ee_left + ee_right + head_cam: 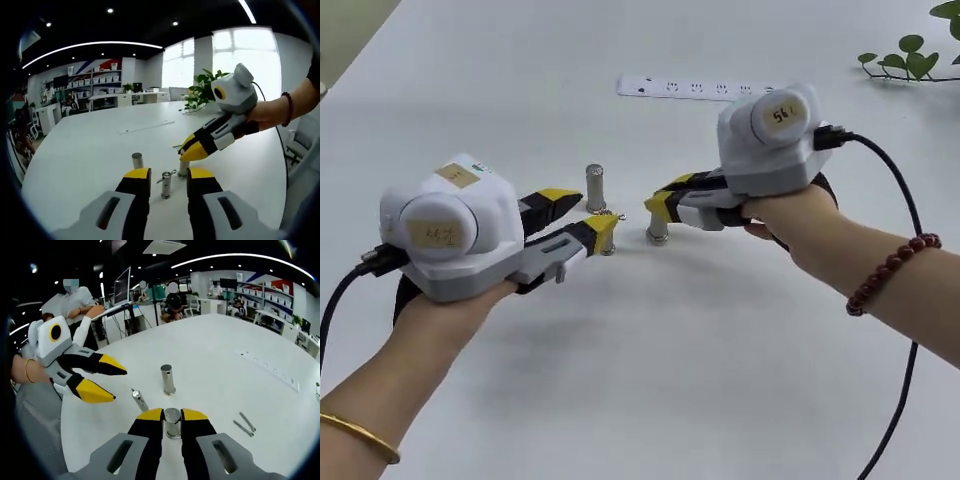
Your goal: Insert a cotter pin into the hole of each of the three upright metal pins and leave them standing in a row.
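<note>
Head view: right gripper (658, 208) clamps the right pin (657, 234) of three standing on the table (670, 350). Left gripper (592, 212) jaws stand apart at the middle pin (607, 243), which carries a cotter pin (170, 174) through its top.

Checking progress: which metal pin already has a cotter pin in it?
The middle pin, before the left claw: a cotter pin crosses its top. The far pin and the gripped pin in the right claw look bare.
</note>
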The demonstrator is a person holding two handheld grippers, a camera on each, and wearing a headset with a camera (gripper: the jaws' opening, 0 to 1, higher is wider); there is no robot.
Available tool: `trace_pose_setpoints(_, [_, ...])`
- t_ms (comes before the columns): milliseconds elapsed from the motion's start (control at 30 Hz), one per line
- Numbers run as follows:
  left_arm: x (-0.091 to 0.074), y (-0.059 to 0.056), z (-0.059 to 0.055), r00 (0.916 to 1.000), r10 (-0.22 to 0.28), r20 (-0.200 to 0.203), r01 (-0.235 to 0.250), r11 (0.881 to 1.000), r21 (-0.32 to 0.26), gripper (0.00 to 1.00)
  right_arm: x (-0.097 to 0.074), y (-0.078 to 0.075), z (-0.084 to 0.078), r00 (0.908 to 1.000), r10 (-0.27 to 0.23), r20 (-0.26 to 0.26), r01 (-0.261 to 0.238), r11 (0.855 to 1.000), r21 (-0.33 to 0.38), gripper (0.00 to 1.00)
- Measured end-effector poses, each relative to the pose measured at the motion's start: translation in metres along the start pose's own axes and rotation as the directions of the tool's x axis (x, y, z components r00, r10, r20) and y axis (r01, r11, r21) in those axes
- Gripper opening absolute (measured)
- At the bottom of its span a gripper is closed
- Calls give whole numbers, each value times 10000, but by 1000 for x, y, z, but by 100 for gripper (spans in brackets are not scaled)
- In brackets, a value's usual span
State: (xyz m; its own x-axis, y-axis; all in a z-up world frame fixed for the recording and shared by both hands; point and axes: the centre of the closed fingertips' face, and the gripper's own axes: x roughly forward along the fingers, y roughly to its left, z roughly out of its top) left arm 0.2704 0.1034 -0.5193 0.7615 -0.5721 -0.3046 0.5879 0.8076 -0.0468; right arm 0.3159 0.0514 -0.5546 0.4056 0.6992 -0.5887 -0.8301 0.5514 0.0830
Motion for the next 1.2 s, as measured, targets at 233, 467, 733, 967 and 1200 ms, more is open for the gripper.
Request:
trace_pose_setpoints(233, [-6,-3,-6,9996,-25,-264,30,9998,209,30,-12,15,-12,10000,38,-82,-37,10000,84,7])
trace_pose_setpoints(467, [-12,-4,-7,9993,45,-368,-32,9994,358,32,-22,37,-20,9999,68,-110,-67,9999,109,7])
trace_pose_setpoints(733, [-16,-9,-13,9980,50,-627,-15,9985,553,34,-25,45,-22,10000,-2,-39,3,9995,314,7])
trace_pose_setpoints(967, [-18,-11,-13,9980,48,-626,-11,9982,601,36,-26,48,-26,10000,6,-57,-4,9994,349,7])
trace_pose_setpoints(1200, [-20,-12,-14,9979,20,-654,24,9976,685,38,-30,52,-30,10000,-48,-26,48,9997,246,8])
